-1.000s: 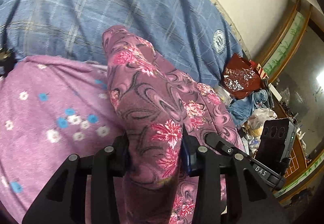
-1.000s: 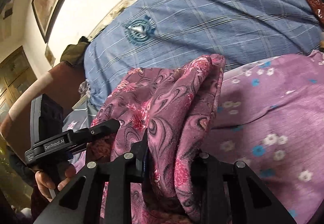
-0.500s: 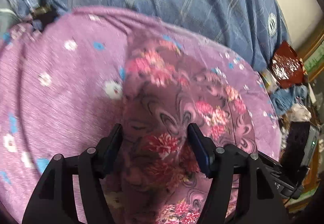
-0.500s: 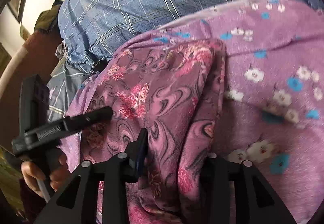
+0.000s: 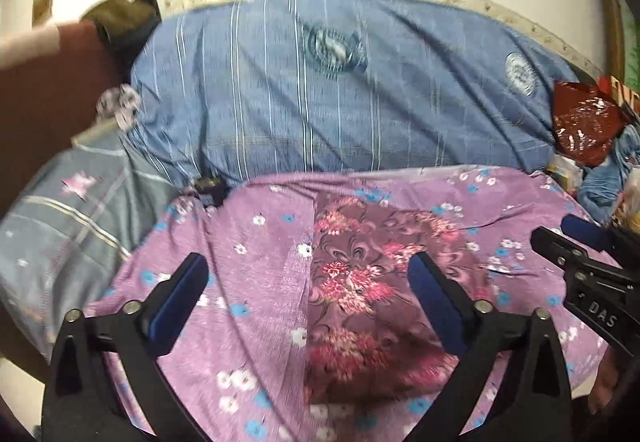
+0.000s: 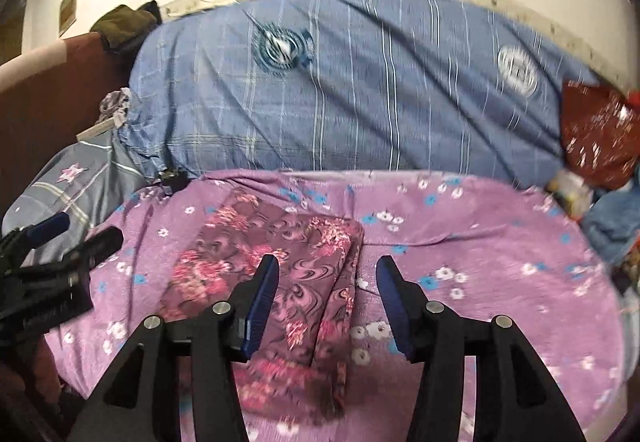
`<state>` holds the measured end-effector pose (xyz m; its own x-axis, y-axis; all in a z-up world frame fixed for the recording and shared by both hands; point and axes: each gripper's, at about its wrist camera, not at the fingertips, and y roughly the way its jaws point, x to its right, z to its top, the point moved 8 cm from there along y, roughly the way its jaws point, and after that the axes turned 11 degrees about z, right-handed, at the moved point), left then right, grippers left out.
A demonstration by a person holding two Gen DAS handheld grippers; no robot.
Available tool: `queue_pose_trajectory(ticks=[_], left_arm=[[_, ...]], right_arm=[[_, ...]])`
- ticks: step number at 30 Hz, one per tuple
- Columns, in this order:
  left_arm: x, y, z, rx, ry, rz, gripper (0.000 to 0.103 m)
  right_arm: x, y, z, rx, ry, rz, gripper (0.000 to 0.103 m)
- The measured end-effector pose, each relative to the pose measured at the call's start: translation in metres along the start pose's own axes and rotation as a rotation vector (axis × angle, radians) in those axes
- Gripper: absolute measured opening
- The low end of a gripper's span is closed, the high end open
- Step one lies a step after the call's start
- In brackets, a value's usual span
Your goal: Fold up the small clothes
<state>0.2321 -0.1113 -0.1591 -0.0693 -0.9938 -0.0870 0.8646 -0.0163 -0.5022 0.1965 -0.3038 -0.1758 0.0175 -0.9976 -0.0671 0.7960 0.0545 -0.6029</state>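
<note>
The lilac flowered sheet (image 5: pixel 256 306) fills the lower frame, with the folded floral garment (image 5: pixel 360 282) lying centre on it: soft, light and floppy, so I'd pinch a layered edge. Left gripper (image 5: pixel 308 282) and right gripper (image 6: pixel 326 282) have jaws opening, nothing held

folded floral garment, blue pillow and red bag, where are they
folded floral garment (image 6: pixel 280 274), right wrist view, its middle
blue pillow (image 5: pixel 280 102), left wrist view, striped front
red bag (image 5: pixel 584 126), left wrist view, its middle

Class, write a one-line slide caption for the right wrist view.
Right gripper opening above the folded floral garment lying on the purple flowered sheet.
</note>
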Motion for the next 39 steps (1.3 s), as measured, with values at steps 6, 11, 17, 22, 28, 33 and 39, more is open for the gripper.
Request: queue_pose_trajectory(ticks=[6,11,17,22,28,33,39], left_arm=[[-0.016,-0.07,0.021,0.119,-0.016,0.009,0.103],[-0.029,-0.113,0.026,0.171,-0.037,0.024,0.103],[-0.033,-0.141,0.03,0.197,-0.043,0.037,0.103],[-0.031,-0.155,0.032,0.209,-0.044,0.039,0.103],[-0.029,-0.165,0.032,0.222,-0.054,0.028,0.103],[-0.03,-0.172,0.036,0.235,-0.06,0.024,0.103],[-0.033,-0.176,0.038,0.238,-0.07,0.015,0.103]], right_arm=[[-0.02,-0.067,0.015,0.072,-0.035,-0.056,0.059],[-0.028,-0.115,0.025,0.13,-0.042,-0.108,0.06],[-0.033,-0.149,0.03,0.177,-0.048,-0.13,0.062],[-0.034,-0.166,0.031,0.203,-0.051,-0.142,0.063],[-0.034,-0.18,0.031,0.219,-0.042,-0.151,0.063],[-0.036,-0.188,0.033,0.236,-0.043,-0.15,0.064],[-0.043,-0.193,0.036,0.254,-0.062,-0.149,0.064]])
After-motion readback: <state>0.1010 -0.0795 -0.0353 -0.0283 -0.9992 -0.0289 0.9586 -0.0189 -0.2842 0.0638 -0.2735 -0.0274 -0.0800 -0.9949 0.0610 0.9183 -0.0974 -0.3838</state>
